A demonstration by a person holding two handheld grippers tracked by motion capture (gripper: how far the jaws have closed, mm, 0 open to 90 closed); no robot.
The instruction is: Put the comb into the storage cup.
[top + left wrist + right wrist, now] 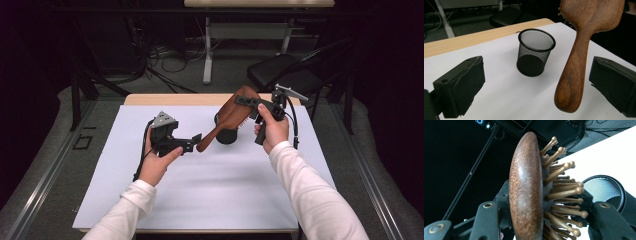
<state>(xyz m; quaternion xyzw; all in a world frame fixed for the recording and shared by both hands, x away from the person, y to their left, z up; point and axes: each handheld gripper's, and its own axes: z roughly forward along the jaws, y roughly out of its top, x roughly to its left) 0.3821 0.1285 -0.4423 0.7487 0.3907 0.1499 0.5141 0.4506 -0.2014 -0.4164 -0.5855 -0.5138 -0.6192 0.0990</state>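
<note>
Just below the hairbrush stood a black mesh cup, mid-frame on the white tabletop. Bare white sheet lay open toward the lower edge of the high view; a dark chair stood beyond the far edge. Gripped by the right tool at its head, the brush hung tilted. The left tool was spread wide, the handle between its jaws, untouched.

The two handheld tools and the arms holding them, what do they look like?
Both are black pistol-shaped tools with two blocky black jaws. The left tool carries a grey three-cornered plate on top and trails a black cable. The right tool has a grey plate and a looping black cable; its jaw arms show brass-coloured rivets. The person wears long white sleeves.
</note>
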